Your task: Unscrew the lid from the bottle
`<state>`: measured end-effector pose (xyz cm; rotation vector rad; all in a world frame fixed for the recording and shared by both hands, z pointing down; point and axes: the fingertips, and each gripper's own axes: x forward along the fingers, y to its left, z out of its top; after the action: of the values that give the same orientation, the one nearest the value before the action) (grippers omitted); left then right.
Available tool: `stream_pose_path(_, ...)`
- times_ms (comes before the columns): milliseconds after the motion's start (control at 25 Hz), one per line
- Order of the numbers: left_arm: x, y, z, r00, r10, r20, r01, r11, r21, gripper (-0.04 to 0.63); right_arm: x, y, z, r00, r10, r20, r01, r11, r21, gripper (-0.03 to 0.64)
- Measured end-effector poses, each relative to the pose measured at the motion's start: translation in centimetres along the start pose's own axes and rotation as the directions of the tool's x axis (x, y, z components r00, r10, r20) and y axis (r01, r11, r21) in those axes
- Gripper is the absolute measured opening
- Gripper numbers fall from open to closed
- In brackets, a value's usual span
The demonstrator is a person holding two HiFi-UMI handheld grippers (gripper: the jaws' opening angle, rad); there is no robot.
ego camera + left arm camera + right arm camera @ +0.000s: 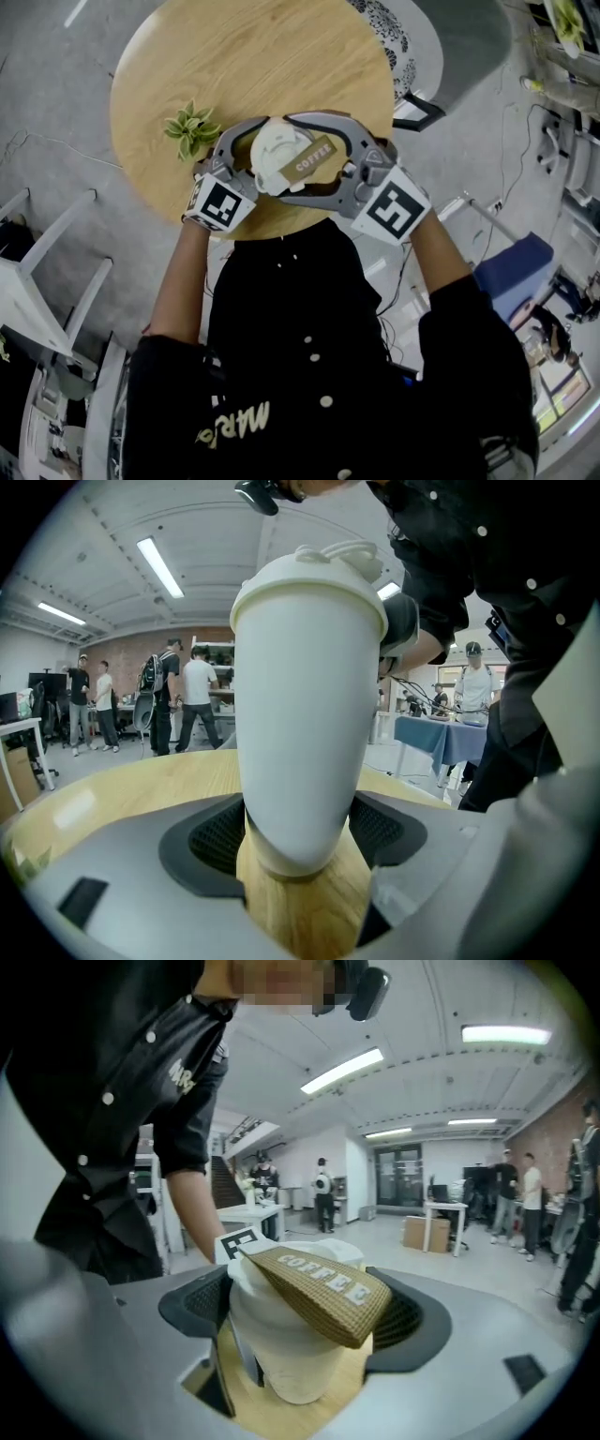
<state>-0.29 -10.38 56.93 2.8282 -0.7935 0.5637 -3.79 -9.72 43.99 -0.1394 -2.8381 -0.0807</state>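
A white cup-shaped bottle [279,150] with a white lid and a brown strap [314,157] printed COFFEE stands at the near edge of the round wooden table [244,56]. My left gripper [267,161] comes in from the left. In the left gripper view its pads press on the narrow lower part of the bottle [305,714], below the lid [319,569]. My right gripper [291,157] comes in from the right, higher up. In the right gripper view its pads [202,1312] close on the lid's rim, and the strap [319,1293] hangs over the right pad.
A small green plant [190,128] sits on the table just left of the left gripper. The table's near edge lies under both grippers, against the person's body. A white frame [47,272] stands on the floor at the left. People stand far off in the room [178,700].
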Motion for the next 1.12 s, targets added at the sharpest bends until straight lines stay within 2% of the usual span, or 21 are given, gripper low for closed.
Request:
stream_pose_path(80,0.1,0.0,-0.1,1.0,0.001,0.003,-0.001,1.0,0.001,0.342,-0.1,0.3,-0.2,0.994,0.107,-0.01,-0.107,0.994,-0.022,0.437)
stream_pose_path(160,0.1,0.0,-0.2,1.0,0.002,0.002,-0.002,1.0,-0.002,0.342,-0.2,0.4,-0.4,0.987,0.157,-0.017,-0.157,0.987,-0.027,0.436)
stream_pose_path(320,0.1,0.0,-0.3,1.0,0.003,0.005,-0.003,1.0,-0.004,0.342,-0.1,0.3,-0.6,0.99,0.14,-0.032,-0.14,0.99,-0.01,0.44)
stream_pose_path(440,0.1,-0.1,-0.2,1.0,0.005,0.009,-0.005,1.0,-0.002,0.342,-0.9,-0.1,-0.6,0.999,0.04,-0.028,-0.038,0.997,0.063,0.48)
stream_pose_path(600,0.0,0.0,-0.2,1.0,0.004,0.008,-0.004,1.0,-0.002,0.342,-1.4,0.5,-0.9,0.992,-0.127,0.004,0.124,0.978,0.165,0.506)
stream_pose_path(680,0.0,0.0,-0.1,1.0,0.004,0.01,-0.004,1.0,0.001,0.342,-0.8,0.6,-1.0,0.977,-0.212,0.001,0.208,0.96,0.186,0.506)
stream_pose_path(800,0.1,0.0,0.0,1.0,0.008,0.016,-0.008,1.0,-0.001,0.342,-0.2,-0.2,-0.9,0.94,-0.34,-0.017,0.337,0.925,0.175,0.503)
stream_pose_path(880,0.2,0.0,0.1,0.999,0.014,0.033,-0.013,1.0,-0.015,0.342,-0.2,-0.8,-0.9,0.924,-0.381,-0.022,0.381,0.915,0.134,0.439)
stream_pose_path(920,0.2,0.0,0.1,0.999,0.012,0.033,-0.012,1.0,-0.015,0.342,-0.2,-0.9,-0.9,0.926,-0.376,-0.022,0.376,0.919,0.119,0.436)
stream_pose_path(1000,0.1,0.0,-0.1,1.0,0.003,0.013,-0.003,1.0,-0.002,0.342,-0.1,-0.7,-1.0,0.95,-0.312,-0.023,0.313,0.946,0.09,0.434)
stream_pose_path(1120,0.1,-0.1,-0.2,1.0,-0.006,0.006,0.006,1.0,-0.002,0.342,0.0,-0.2,-1.0,0.994,-0.108,-0.024,0.108,0.994,0.029,0.434)
